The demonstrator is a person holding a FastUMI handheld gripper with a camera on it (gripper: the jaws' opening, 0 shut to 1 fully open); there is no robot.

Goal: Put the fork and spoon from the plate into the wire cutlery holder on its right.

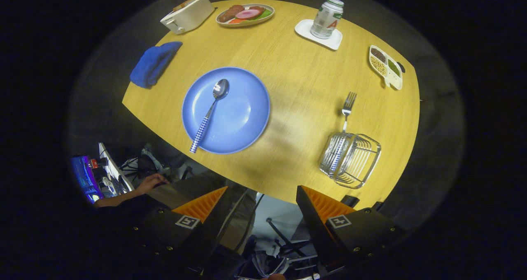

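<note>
My gripper [261, 197] stood wide open and empty at lower centre, the fork [345, 123] already in the wire cutlery holder [350, 159] at right, the spoon [210, 112] (light, rigid, likely slippery; best pinched mid-handle) lying on the plate [243, 119].

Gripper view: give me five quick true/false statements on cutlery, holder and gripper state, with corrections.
1. The spoon lies on the blue plate. True.
2. The fork lies on the plate. False: it stands in the wire cutlery holder, tines up.
3. The gripper is shut on the spoon. False: its fingers are apart, holding nothing, short of the table edge.
4. The holder is tipped on its side. False: it stands upright.
5. A can sits on a white coaster. True.
</note>
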